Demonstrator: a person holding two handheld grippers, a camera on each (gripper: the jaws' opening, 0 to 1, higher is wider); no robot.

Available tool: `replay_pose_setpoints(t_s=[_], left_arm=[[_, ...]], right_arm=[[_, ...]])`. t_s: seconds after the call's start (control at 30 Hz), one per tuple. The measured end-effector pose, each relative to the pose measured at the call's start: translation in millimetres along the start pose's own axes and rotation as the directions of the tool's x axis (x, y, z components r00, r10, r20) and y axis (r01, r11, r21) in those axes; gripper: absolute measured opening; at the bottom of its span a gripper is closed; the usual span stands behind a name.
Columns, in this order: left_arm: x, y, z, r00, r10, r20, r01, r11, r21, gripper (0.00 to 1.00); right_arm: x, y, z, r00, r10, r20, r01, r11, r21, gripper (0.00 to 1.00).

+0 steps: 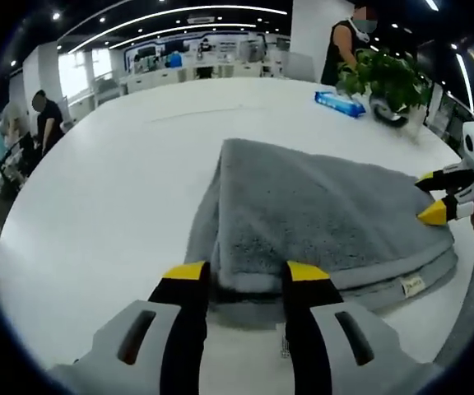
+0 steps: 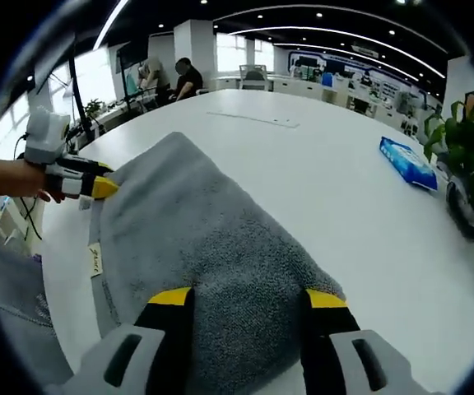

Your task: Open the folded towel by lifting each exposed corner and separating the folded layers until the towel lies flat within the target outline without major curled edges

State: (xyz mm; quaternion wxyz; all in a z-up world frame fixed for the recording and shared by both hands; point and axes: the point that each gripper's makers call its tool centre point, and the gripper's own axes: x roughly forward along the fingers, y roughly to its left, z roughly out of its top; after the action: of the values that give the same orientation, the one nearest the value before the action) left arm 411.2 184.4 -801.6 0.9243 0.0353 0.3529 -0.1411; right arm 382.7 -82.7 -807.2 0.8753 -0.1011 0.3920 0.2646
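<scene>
Two tongs: left gripper [image 1: 247, 273] and right gripper [image 2: 249, 298], jaws spread wide, gripping nothing.
Towel: grey folded towel [image 1: 319, 218] lying flat, its long axis running from one gripper across to the other.
Label: white tag [image 2: 95, 258] at the towel edge by the left tong.

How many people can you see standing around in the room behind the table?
3 at least: a person beside the plant, another at the table's left edge, one at the far desks. Others may be hidden.

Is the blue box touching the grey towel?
Apart. In the right gripper view the blue box lies far from the grey towel, with bare white table between them.
</scene>
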Motion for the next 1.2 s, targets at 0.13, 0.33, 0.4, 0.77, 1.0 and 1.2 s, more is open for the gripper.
replay_pose_setpoints(t_s=[0.13, 0.33, 0.4, 0.77, 1.0, 1.2], left_arm=[[12.6, -3.5, 11.3, 0.999, -0.046, -0.002, 0.046, 0.998, 0.048, 0.35], [26.8, -5.6, 24.4, 0.995, -0.101, 0.003, 0.100, 0.989, 0.109, 0.35], [31.4, -6.8, 28.6, 0.994, -0.113, 0.010, 0.111, 0.986, 0.121, 0.35], [50.9, -12.1, 46.4, 0.983, -0.179, 0.035, 0.169, 0.968, 0.186, 0.36], [63.9, -17.7, 58.9, 0.979, -0.200, 0.039, 0.187, 0.957, 0.220, 0.36], [73.7, -21.3, 67.4, 0.975, -0.219, 0.039, 0.204, 0.951, 0.234, 0.37]], right_arm=[[-5.1, 1.6, -5.4, 0.999, -0.033, 0.007, 0.033, 0.999, 0.035, 0.51], [-7.3, 1.0, -6.6, 0.997, -0.071, 0.018, 0.069, 0.995, 0.077, 0.50], [-8.2, 0.8, -7.3, 0.996, -0.081, 0.020, 0.079, 0.993, 0.090, 0.50], [-16.0, 4.7, -14.4, 0.992, -0.121, 0.023, 0.116, 0.983, 0.142, 0.51], [-23.2, 10.6, -22.6, 0.993, -0.120, 0.017, 0.117, 0.982, 0.148, 0.52], [-27.0, 15.7, -26.8, 0.993, -0.117, 0.019, 0.113, 0.982, 0.150, 0.53]])
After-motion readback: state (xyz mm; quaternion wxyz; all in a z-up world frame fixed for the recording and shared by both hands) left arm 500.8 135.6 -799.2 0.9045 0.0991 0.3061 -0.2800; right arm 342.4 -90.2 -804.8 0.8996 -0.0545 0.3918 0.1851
